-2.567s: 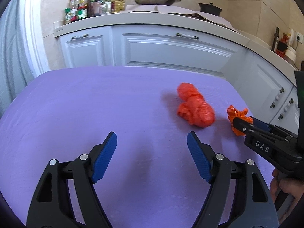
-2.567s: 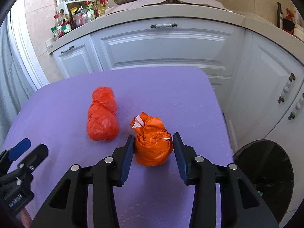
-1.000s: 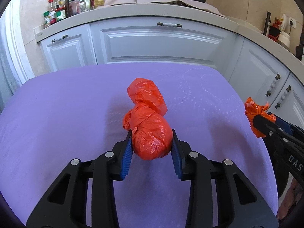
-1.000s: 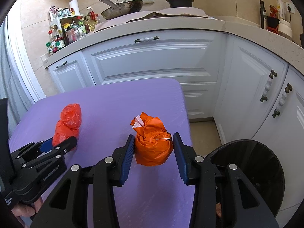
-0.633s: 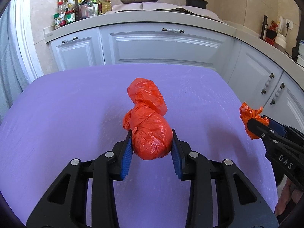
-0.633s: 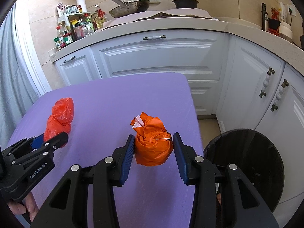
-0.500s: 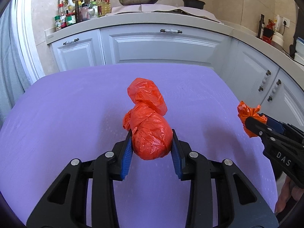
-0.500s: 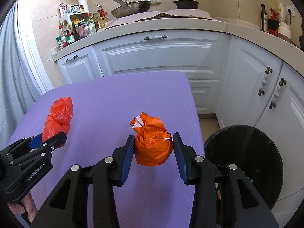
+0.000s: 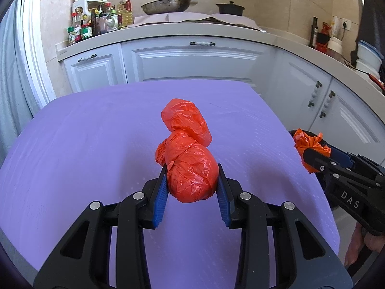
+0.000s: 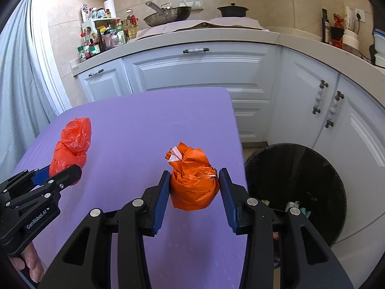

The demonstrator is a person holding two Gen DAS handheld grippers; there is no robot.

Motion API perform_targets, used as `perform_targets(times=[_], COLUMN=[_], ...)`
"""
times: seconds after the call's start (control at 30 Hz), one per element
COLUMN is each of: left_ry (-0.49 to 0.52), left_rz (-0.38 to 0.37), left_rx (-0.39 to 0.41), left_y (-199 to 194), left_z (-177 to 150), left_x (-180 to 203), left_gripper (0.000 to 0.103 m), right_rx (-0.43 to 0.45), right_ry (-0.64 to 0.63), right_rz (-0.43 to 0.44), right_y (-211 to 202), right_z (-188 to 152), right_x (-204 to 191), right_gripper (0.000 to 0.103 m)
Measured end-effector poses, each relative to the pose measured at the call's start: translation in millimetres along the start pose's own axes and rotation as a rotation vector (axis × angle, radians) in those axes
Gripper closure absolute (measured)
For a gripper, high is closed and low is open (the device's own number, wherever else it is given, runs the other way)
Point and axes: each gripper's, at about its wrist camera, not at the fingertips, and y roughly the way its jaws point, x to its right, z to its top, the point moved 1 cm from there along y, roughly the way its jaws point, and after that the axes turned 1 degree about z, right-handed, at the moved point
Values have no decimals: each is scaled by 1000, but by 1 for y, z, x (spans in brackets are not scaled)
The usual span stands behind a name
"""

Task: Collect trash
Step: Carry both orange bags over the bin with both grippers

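Left to right: my left gripper (image 9: pixel 192 187) is clamped on the red bag bundle (image 9: pixel 186 154), pads biting the fat lower lobe, upper lobe sticking out toward 12 o'clock, the whole thing carried over the purple table (image 9: pixel 72 144). It looks like thin crinkly plastic knotted around soft fill, so I judge it light, squashy and a bit slick; the waist between the lobes is too narrow to trust, and the wide lobe where I am is the right hold. My right gripper (image 10: pixel 194 187) is clenched on the orange tied bag (image 10: pixel 192 180), pads on its round belly, knot and white strip up at 12, over the table's right edge. Same feel by my guess: light, compliant, not fragile, so I squeeze the body and leave the loose knot tails alone. The black trash bin (image 10: pixel 296 192) sits on the floor at 3 o'clock of the orange bag, mouth open, some scraps inside. Count: two bags of trash, one red double-lobed, one orange; two grippers, both loaded; one bin; nothing else loose on the table that I can see.
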Motion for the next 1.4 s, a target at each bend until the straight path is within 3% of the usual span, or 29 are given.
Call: perform_targets(times=[0.4, 0.9, 1.4], left_ry=[45, 158, 251], left_rz=[-66, -181, -224], left_rx=[5, 33, 12], left_y=[-19, -19, 21], left_z=[-11, -2, 7], left_x=[40, 122, 196], left_gripper=[68, 68, 68], right_rx=[37, 80, 117], right_ry=[25, 121, 172], right_rz=[-70, -199, -278], right_y=[-38, -69, -69], right_z=[-21, -33, -25], right_x=[30, 96, 149], right_gripper=[62, 62, 62])
